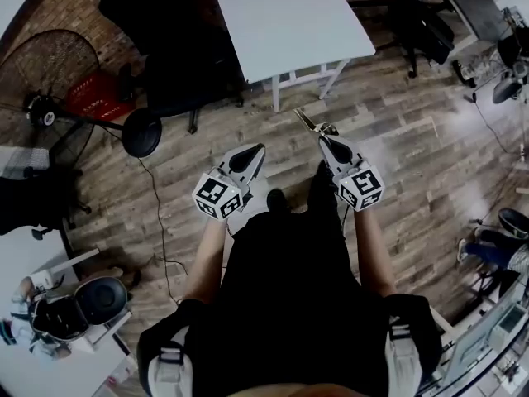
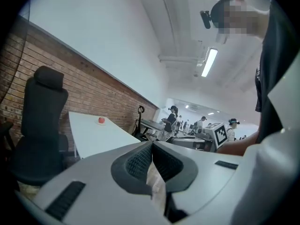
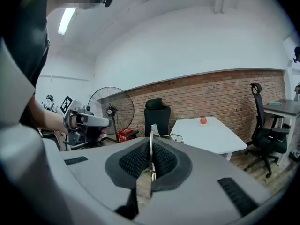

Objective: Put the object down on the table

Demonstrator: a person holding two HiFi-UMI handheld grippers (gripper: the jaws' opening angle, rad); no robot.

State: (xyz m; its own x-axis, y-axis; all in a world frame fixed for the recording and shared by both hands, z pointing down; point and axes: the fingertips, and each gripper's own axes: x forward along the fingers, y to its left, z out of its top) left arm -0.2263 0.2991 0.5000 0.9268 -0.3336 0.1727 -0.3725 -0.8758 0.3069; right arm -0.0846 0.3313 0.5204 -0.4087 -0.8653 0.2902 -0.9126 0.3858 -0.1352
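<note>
The right gripper (image 1: 324,141) is clamping a thin metal tool (image 1: 306,121) between closed jaws, above the wooden floor (image 1: 397,139), short of the white table's (image 1: 289,31) near edge. The left gripper (image 1: 254,150) is sitting fully closed, gripping nothing.

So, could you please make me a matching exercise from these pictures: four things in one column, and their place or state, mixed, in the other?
Things:
1. right gripper
2. left gripper
3. red round object
4. floor fan

Place or state:
A. on the white table
B. shut, nothing between the jaws
C. standing by the brick wall
D. shut on a thin metal tool

Pairs: 1-D, 2-B, 3-A, 4-C.
</note>
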